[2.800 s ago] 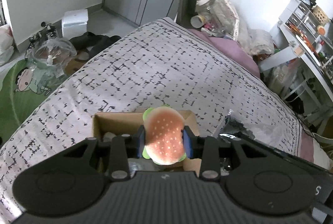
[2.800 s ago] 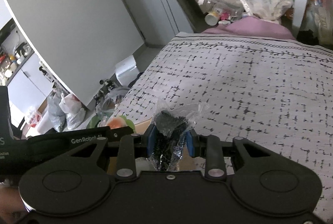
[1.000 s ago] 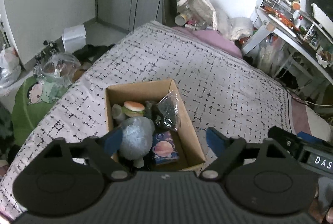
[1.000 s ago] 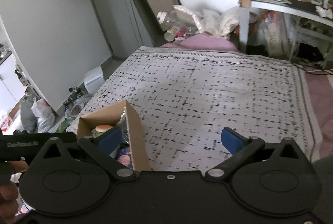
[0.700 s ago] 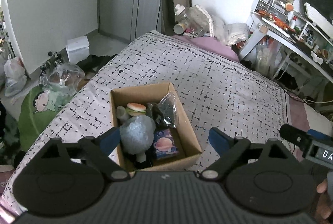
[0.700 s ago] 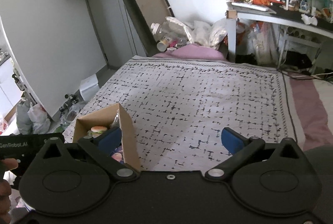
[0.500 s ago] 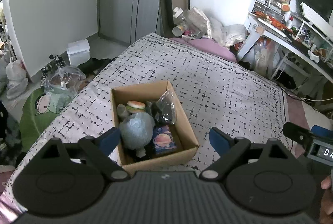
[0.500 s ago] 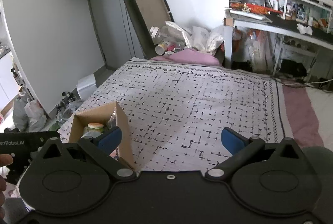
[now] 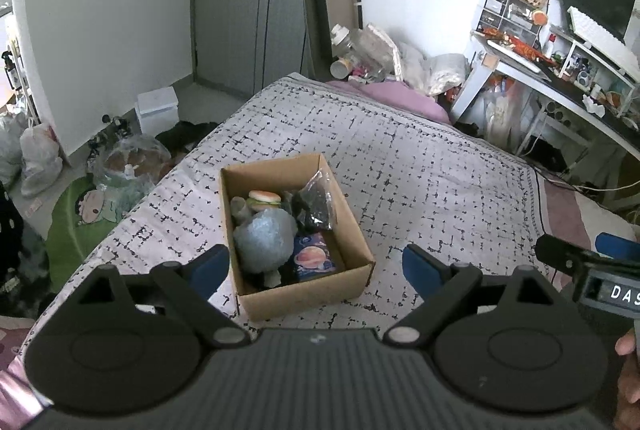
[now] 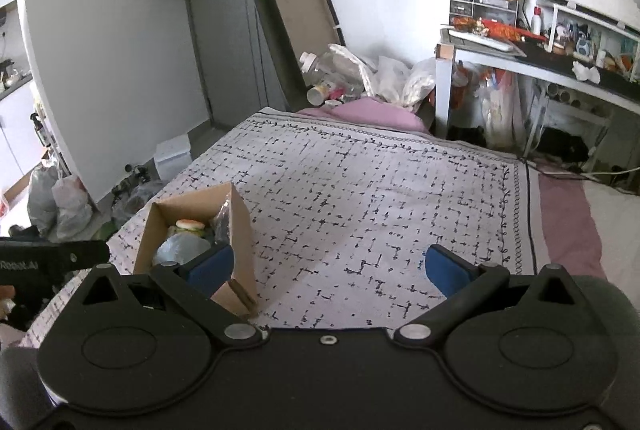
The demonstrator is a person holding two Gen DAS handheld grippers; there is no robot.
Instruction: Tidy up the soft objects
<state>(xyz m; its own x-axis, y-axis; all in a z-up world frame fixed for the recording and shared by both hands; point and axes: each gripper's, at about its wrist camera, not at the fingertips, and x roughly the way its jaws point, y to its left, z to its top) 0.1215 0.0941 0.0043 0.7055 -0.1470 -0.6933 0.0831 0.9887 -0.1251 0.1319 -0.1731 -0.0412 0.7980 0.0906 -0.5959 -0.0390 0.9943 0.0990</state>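
A cardboard box (image 9: 352, 214) stands on the patterned bed cover (image 9: 420, 170). It holds a burger plush (image 9: 264, 198), a grey-blue ball plush (image 9: 264, 240), a clear bag of black stuff (image 9: 314, 204) and a planet-print item (image 9: 316, 258). My left gripper (image 9: 316, 268) is open and empty, above and back from the box. My right gripper (image 10: 328, 266) is open and empty, right of the box (image 10: 240, 230), over the bare cover (image 10: 380, 198). The burger plush (image 10: 191, 225) shows there too.
A desk (image 10: 560, 70) with clutter stands at the right. Bottles and bags (image 10: 352, 74) pile beyond the bed's far end. Bags and a green cartoon mat (image 9: 80, 214) lie on the floor left of the bed. The right gripper's body (image 9: 592, 278) shows at the left view's right edge.
Both grippers let go of the burger plush and the bag, which now lie in the box. Both opened wide and pulled up and back from the box.
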